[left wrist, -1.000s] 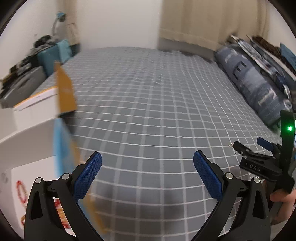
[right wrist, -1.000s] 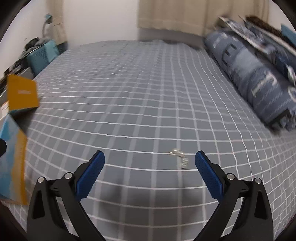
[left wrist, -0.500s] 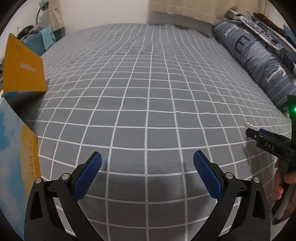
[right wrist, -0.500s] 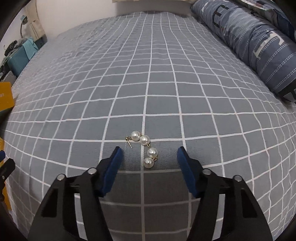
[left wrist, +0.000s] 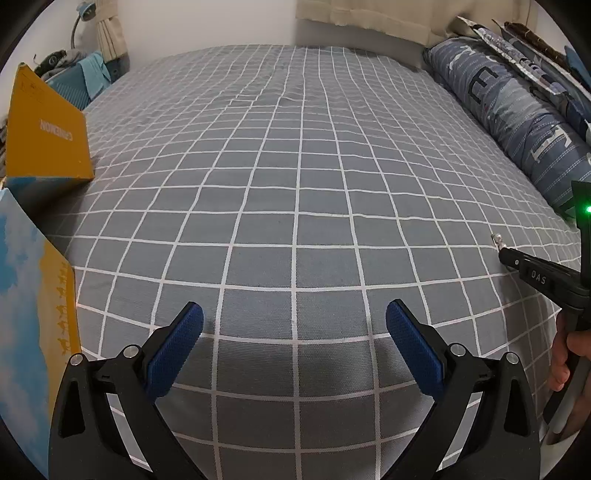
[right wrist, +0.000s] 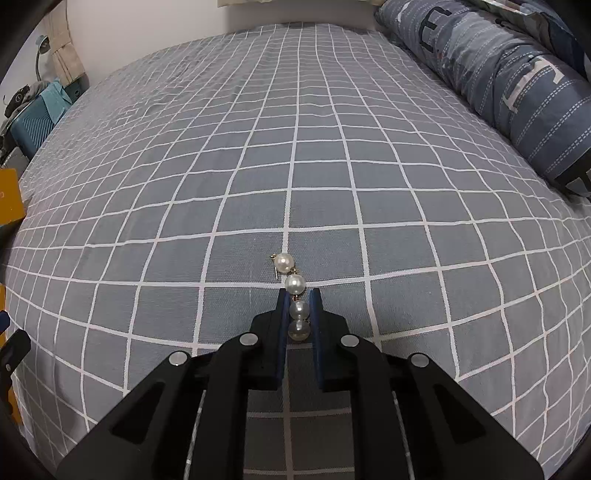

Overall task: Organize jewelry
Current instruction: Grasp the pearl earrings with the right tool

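Note:
Two pearl drop earrings lie on the grey checked bedsheet (right wrist: 221,166). My right gripper (right wrist: 298,295) points down at them, its jaws closing, and its blue pads (right wrist: 281,317) press on both sides of the nearer pearl earring (right wrist: 299,312). The other pearl earring (right wrist: 284,263) lies just past the fingertips, touching the first. In the left wrist view the right gripper (left wrist: 504,254) shows at the far right with a person's hand (left wrist: 576,354) on its handle. My left gripper (left wrist: 295,321) hangs open over bare sheet with nothing between its pads.
An orange and blue box (left wrist: 48,129) stands open at the bed's left edge, with a blue and orange panel (left wrist: 33,314) nearer me. A long blue pillow (left wrist: 517,122) runs along the right side. A bedside clutter with a lamp (left wrist: 79,22) sits far left.
Both grippers came down toward the sheet. The right gripper's jaws went from wide apart to pressed on the nearer pearl earring. The left gripper stayed open.

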Available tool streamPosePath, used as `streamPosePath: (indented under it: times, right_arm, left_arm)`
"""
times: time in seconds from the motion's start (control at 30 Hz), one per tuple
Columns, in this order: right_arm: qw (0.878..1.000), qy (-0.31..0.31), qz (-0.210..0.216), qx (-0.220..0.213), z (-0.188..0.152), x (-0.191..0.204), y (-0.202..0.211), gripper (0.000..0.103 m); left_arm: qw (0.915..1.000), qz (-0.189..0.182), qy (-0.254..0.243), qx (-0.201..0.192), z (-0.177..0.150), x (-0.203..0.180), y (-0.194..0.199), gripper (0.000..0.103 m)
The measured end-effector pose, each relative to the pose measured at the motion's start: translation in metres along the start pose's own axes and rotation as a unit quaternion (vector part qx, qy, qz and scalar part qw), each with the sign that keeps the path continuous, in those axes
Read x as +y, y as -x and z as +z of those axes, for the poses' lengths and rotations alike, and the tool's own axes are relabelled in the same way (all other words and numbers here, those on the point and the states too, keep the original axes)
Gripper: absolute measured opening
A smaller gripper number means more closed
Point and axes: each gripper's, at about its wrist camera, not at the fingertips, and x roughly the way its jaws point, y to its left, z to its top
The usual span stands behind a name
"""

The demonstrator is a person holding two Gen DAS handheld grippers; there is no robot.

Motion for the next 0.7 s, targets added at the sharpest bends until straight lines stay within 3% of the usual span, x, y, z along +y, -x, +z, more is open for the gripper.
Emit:
streamPosePath:
  times: [0.7]
  right_arm:
    - [0.999, 0.003, 0.007, -0.043, -0.002, 0.015, 0.053, 0.011]
  left_arm:
    - [0.9996, -0.002, 0.011, -0.027, 0.001, 0.004, 0.042, 0.097]
